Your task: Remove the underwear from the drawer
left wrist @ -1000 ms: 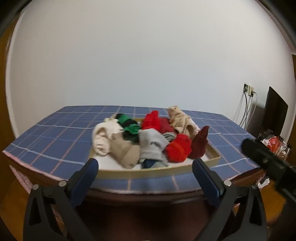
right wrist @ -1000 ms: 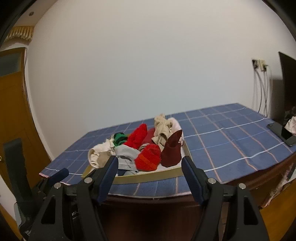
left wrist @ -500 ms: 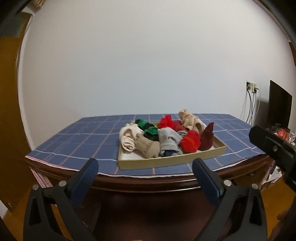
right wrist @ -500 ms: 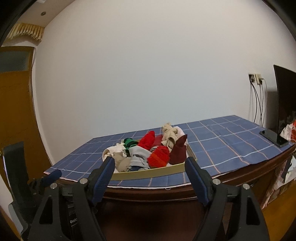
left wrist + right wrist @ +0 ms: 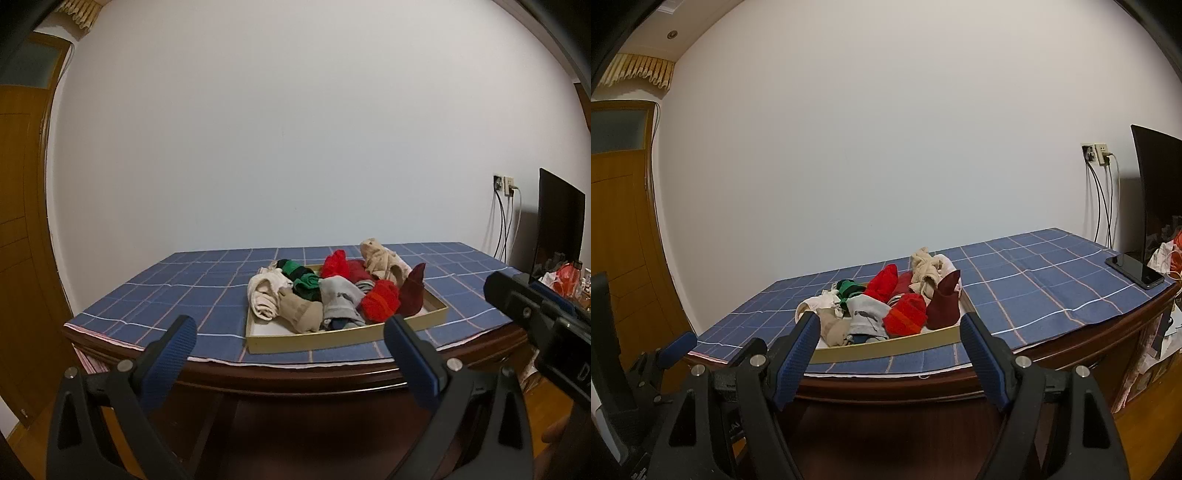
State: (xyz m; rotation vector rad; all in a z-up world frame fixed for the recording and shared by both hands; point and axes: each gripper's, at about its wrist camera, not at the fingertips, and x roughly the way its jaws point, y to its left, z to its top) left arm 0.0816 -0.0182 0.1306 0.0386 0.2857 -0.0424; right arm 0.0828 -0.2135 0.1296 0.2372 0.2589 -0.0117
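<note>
Claws both gape wide and empty, left claw (image 5: 288, 332) and right claw (image 5: 888, 330) short of the underwear (image 5: 340, 295) heaped ahead in its drawer (image 5: 332, 338), nothing picked yet.

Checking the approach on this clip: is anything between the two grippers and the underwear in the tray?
Nothing visible. Both the left gripper and the right gripper stand with jaws open and empty, back from the table edge. Only open air and bare tablecloth lie before the tray of underwear.
</note>
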